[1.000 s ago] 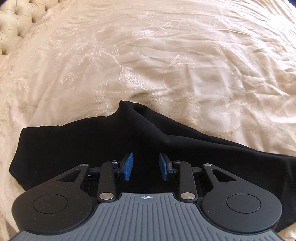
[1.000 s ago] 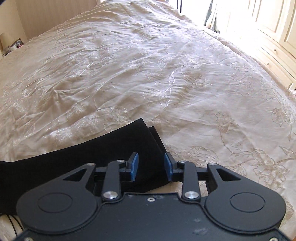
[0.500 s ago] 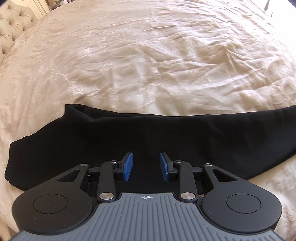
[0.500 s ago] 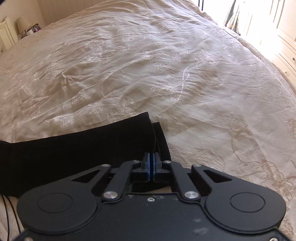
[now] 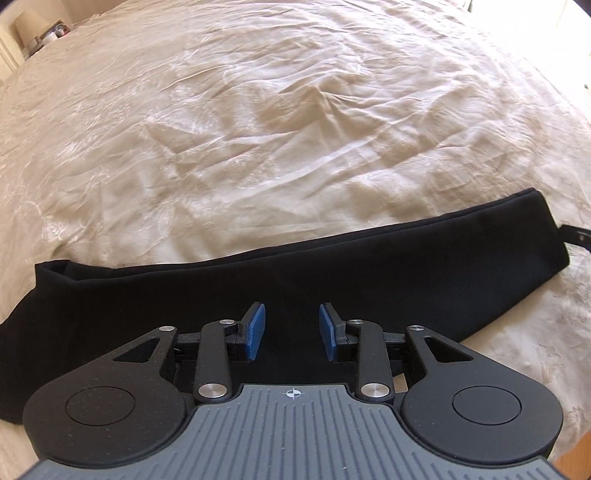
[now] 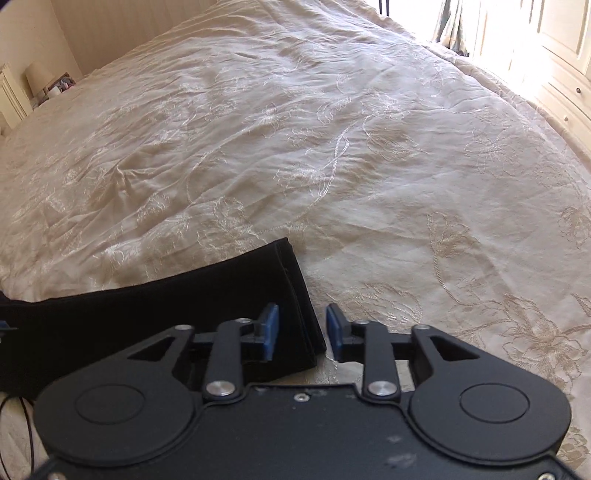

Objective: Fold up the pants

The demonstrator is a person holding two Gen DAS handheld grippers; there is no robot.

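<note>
The pants [image 5: 295,280] lay flat on the bed [image 5: 258,129], folded lengthwise into one long black band running left to right near the bed's near edge. The left claw [image 5: 291,330] hung over the middle of that band, its blue pads [image 5: 255,332] apart and holding nothing, with black cloth showing between and below them. The right claw [image 6: 301,332] stood over the hem end of the pants [image 6: 166,306], its pads [image 6: 271,332] also apart and empty; the hem's corner lay in the gap between them, the left pad over the cloth and the right pad over the bare cover. The cream bedcover [image 6: 332,147] was wrinkled and stitched with a floral pattern. A lamp [image 6: 37,77] stood beyond the far left corner of the bed, and white cupboard doors [image 6: 554,33] lined the right side.
</note>
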